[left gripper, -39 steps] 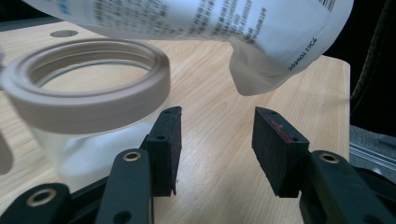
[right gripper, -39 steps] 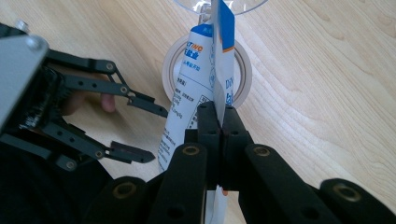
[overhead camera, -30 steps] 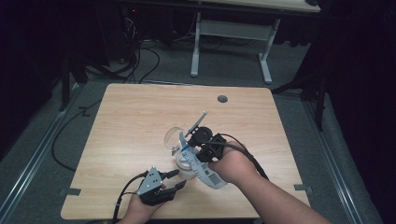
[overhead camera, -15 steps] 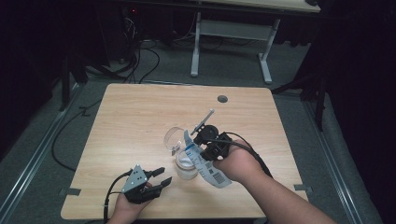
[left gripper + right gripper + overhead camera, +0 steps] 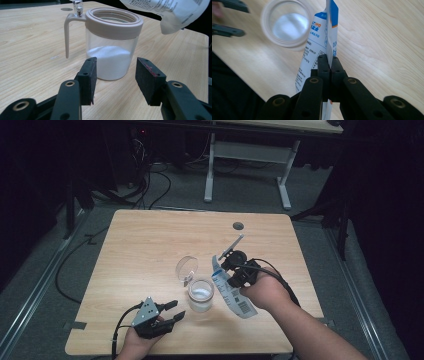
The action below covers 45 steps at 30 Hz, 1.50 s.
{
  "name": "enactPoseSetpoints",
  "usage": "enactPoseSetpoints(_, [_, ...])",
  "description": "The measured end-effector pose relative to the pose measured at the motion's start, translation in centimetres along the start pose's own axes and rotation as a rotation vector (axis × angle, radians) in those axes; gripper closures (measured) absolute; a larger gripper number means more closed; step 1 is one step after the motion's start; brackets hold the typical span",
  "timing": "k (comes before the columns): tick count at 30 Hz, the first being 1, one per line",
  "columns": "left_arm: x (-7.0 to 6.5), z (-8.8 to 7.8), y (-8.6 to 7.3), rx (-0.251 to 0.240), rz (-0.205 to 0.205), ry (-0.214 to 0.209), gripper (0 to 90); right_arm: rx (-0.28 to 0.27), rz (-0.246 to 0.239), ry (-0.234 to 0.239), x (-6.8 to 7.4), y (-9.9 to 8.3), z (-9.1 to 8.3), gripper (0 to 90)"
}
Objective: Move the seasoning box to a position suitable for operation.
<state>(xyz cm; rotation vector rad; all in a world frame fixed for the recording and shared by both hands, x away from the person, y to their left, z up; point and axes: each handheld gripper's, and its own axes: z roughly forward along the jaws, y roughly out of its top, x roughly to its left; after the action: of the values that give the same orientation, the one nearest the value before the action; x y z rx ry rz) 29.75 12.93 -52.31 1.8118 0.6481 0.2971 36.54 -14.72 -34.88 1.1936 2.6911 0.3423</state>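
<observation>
A clear jar (image 5: 201,295) with a beige rim holds white powder (image 5: 110,56), and its hinged lid (image 5: 186,267) stands open behind it. My left gripper (image 5: 174,310) lies low on the table just left of the jar, open, its pads (image 5: 88,75) apart and short of the jar (image 5: 111,42). My right gripper (image 5: 226,276) is shut on a white and blue pouch (image 5: 234,295), held tilted just right of the jar. From the right gripper view the jaws (image 5: 329,63) pinch the pouch's (image 5: 315,50) edge, with the jar's mouth (image 5: 287,25) below and to the left.
The wooden table (image 5: 150,245) has a round cable hole (image 5: 238,226) near its far edge. A second desk frame (image 5: 245,155) and cables lie on the floor beyond. The left gripper (image 5: 227,31) also appears far off in the right gripper view.
My right hand has shifted the pouch to the right, away from over the jar's mouth. The left gripper has drawn back slightly from the jar.
</observation>
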Motion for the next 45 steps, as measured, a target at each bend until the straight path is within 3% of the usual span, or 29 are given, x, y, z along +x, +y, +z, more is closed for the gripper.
enactPoseSetpoints(11, [0.3,0.2,-0.1,0.005,-0.007,0.005,52.1,0.034,0.106,-0.044,-4.6,-2.1,2.2,89.5])
enactPoseSetpoints(21, [0.4,0.1,-0.1,-0.002,-0.018,0.01,52.0,0.054,0.165,-0.08,-8.1,-3.9,4.0,89.6])
enactPoseSetpoints(25, [0.5,0.0,0.0,-0.005,-0.021,0.015,52.0,0.082,0.176,-0.108,-9.0,-4.1,4.6,89.6])
enactPoseSetpoints(31, [0.6,0.0,0.0,-0.004,-0.025,0.019,52.0,0.08,0.188,-0.14,-9.9,-4.2,5.1,89.6])
enactPoseSetpoints(38, [0.9,-0.1,0.0,-0.007,-0.027,0.037,51.9,0.025,0.197,-0.155,-10.1,-4.6,5.1,89.6])
enactPoseSetpoints(45, [2.0,-0.6,0.3,-0.017,-0.035,0.076,51.9,-0.122,0.214,-0.191,-9.4,-5.8,3.9,89.6])
